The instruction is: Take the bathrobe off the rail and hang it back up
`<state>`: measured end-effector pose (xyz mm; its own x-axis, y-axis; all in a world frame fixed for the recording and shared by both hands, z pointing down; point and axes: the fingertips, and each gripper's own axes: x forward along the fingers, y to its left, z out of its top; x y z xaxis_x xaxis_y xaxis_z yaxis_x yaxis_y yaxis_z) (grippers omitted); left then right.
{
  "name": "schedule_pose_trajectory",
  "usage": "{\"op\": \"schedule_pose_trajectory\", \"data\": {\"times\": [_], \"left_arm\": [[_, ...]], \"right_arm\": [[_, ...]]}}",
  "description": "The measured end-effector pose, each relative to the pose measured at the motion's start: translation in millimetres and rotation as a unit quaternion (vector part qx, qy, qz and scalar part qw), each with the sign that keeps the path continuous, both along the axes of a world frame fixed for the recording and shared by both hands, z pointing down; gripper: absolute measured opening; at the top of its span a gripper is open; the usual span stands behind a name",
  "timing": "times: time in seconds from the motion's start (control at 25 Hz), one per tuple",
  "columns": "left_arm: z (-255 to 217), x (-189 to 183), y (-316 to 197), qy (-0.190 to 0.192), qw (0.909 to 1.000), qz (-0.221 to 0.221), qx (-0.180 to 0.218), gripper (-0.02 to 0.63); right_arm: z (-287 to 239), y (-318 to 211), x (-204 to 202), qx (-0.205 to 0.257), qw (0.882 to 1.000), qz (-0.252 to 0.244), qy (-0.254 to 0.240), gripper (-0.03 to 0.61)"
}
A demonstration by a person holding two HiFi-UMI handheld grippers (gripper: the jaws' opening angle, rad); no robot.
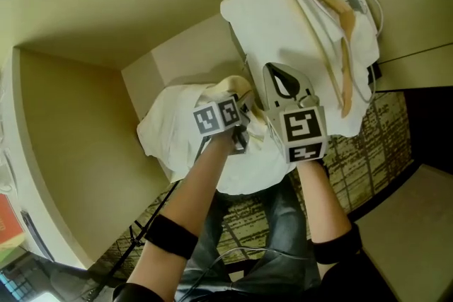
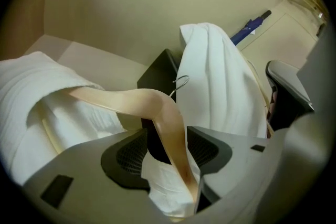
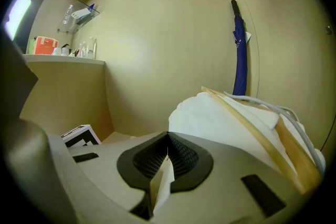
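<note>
A white bathrobe (image 1: 170, 125) lies bunched on a low ledge, with a pale wooden hanger (image 2: 152, 102) still inside it. My left gripper (image 1: 237, 125) is at the hanger. Its jaws stand wide around the hanger's arm and a fold of white cloth (image 2: 167, 181), and a gap shows beside the wood, so this gripper (image 2: 167, 147) is open. My right gripper (image 1: 282, 78) sits just to the right, level with the other one. In the right gripper view it (image 3: 167, 157) is shut on a thin fold of the white cloth (image 3: 161, 182).
A second white pile (image 1: 283, 18) sits behind, with wooden hangers (image 1: 343, 25) and a white cable on top. A black box (image 2: 160, 73) stands between the piles. A blue umbrella (image 3: 240, 44) leans in the corner. Patterned carpet (image 1: 382, 145) is below.
</note>
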<state>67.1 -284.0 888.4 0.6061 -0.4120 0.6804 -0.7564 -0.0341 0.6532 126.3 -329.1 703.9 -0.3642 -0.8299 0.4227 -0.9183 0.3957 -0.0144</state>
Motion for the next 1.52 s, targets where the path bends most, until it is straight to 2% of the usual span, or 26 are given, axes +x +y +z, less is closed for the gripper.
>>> {"op": "schedule_pose_trajectory", "data": {"times": [0.2,0.36,0.48,0.8,1.12,1.52], "left_arm": [[13,8,-10,0.010,0.9999,-0.006,-0.009,0.253],[17,16,-11,0.004,0.9998,0.012,-0.014,0.253],[14,16,-12,0.003,0.9999,0.013,-0.003,0.212],[-10,9,-13,0.027,0.9994,-0.006,0.022,0.199],[-98,-8,4,0.059,0.9942,-0.009,0.089,0.192],[-259,-55,36,0.103,0.9792,-0.048,0.168,0.191]], "right_arm": [[7,0,5,0.000,1.000,0.005,-0.003,0.020],[8,1,8,0.001,1.000,0.007,-0.002,0.020],[10,2,9,-0.001,1.000,0.009,-0.003,0.020],[4,9,7,-0.004,1.000,0.011,-0.004,0.020],[-52,20,-10,0.006,1.000,0.004,-0.009,0.020],[-201,45,-37,0.056,0.998,-0.013,0.003,0.020]]}}
